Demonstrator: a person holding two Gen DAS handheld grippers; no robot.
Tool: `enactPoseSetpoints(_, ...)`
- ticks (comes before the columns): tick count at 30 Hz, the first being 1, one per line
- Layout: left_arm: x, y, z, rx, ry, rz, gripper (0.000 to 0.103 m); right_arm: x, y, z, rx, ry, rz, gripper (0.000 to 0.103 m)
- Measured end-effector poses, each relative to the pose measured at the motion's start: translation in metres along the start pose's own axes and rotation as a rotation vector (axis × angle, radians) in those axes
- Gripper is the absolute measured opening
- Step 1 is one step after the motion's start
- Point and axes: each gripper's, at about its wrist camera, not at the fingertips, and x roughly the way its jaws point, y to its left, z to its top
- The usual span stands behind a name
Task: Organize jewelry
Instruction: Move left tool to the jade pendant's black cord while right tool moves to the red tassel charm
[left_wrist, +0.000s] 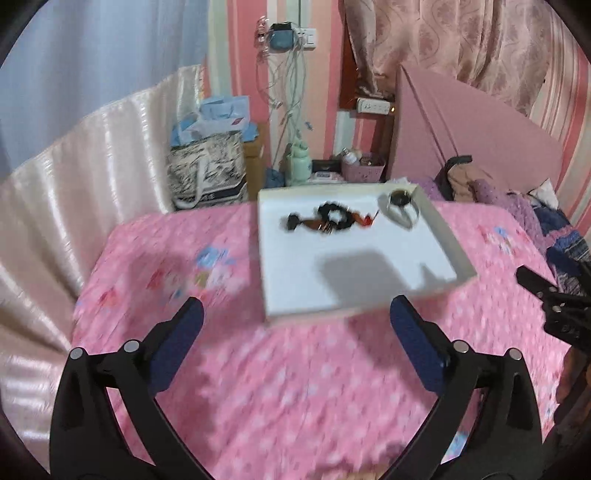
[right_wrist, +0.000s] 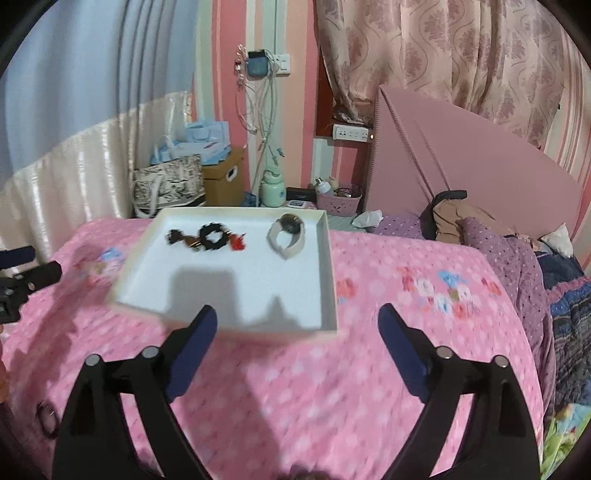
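A shallow white tray (left_wrist: 291, 273) (right_wrist: 155, 277) lies on the pink bedspread (left_wrist: 280, 387) (right_wrist: 314, 387). At its far end sit a black scrunchie (left_wrist: 334, 214) (right_wrist: 212, 236), a dark hair clip (left_wrist: 295, 222) (right_wrist: 177, 236), a small red piece (left_wrist: 367, 220) (right_wrist: 239, 243) and a watch with a pale band (left_wrist: 400, 208) (right_wrist: 288, 232). My left gripper (left_wrist: 295, 302) hangs open above the tray's near edge, nothing between its blue pads. My right gripper (right_wrist: 297, 309) is also open and holds nothing, over the tray's near right corner. A dark ring-shaped item (right_wrist: 46, 421) lies on the bedspread at the lower left.
A pink headboard (left_wrist: 480, 140) and a heap of clothes and blankets (left_wrist: 517, 210) (right_wrist: 517, 251) fill the right side. Beyond the bed stand a printed bag (left_wrist: 207, 173), a cardboard box (right_wrist: 225, 177), a green bottle (right_wrist: 273, 188) and a small basket (right_wrist: 338, 201).
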Motion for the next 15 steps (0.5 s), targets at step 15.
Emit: enactPoseSetpoints(15,-0.077,0.033,-0.096,-0.058,-0.045,0.003,0.1,-0.07,0.005,-0.087,0.033,-0.025,-0.026,0.092)
